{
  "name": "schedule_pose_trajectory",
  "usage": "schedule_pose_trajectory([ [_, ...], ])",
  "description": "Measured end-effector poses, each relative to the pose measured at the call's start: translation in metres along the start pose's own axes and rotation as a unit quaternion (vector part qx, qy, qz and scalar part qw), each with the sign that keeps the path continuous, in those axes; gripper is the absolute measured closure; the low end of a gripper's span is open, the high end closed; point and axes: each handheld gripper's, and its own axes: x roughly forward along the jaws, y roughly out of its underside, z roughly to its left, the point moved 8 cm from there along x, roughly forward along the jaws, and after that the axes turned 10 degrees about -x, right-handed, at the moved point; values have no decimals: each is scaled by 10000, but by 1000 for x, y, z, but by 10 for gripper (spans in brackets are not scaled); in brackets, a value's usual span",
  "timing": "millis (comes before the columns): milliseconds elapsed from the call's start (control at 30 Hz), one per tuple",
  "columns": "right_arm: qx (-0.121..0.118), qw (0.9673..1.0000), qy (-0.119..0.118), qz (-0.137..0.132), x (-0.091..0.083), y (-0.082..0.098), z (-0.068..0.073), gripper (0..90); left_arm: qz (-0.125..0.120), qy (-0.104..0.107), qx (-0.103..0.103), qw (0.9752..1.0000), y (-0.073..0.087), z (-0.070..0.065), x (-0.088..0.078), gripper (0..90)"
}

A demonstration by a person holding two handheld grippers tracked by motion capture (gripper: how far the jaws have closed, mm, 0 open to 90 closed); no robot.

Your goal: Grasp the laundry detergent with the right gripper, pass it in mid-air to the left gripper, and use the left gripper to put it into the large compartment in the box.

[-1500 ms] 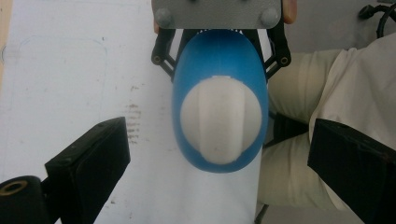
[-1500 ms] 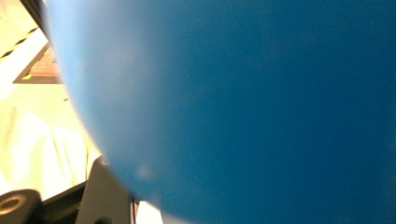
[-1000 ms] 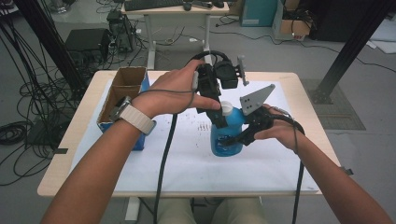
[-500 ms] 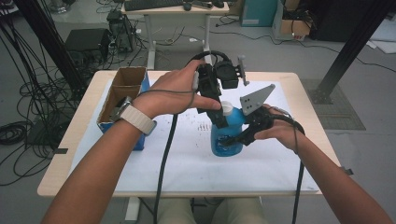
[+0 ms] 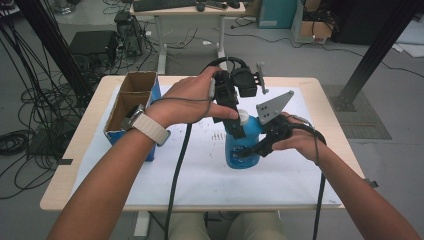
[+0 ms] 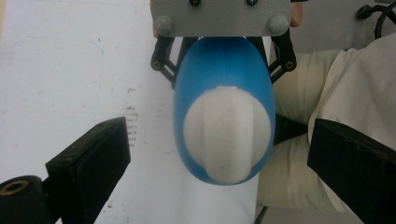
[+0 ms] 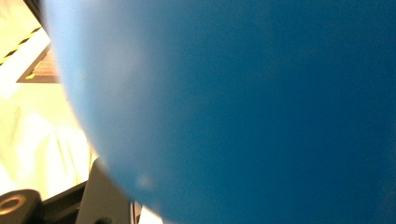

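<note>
Bottle (image 5: 242, 142) stands clamped by your right gripper (image 5: 262, 145), while your left gripper (image 5: 235, 125) hovers spread around its white cap (image 6: 227, 133), apparently not yet gripped for unscrewing.

A blue bottle (image 5: 243, 145) with a white cap (image 6: 227, 134) stands on white paper (image 5: 200, 170); black grippers, brown-lined blue box (image 5: 131, 102).

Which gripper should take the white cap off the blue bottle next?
Left. The left gripper sits above the white cap with jaws open either side. The right gripper is clamped on the blue bottle, steadying it.
</note>
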Motion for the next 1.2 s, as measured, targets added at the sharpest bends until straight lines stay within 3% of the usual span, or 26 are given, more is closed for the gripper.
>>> schedule_pose_trajectory([
  [800, -113, 9999, 4, 23, -2, -4, 5, 428, 172, 164, 94, 9997, -6, -3, 19, 105],
  [867, -103, 9999, 49, 49, -3, -4, 5, 428, 96, 186, -4, 9998, -8, -5, 22, 115],
  [1200, -103, 9999, 52, 68, -4, -4, 6, 428, 124, 227, 35, 9997, -8, -5, 25, 155],
])
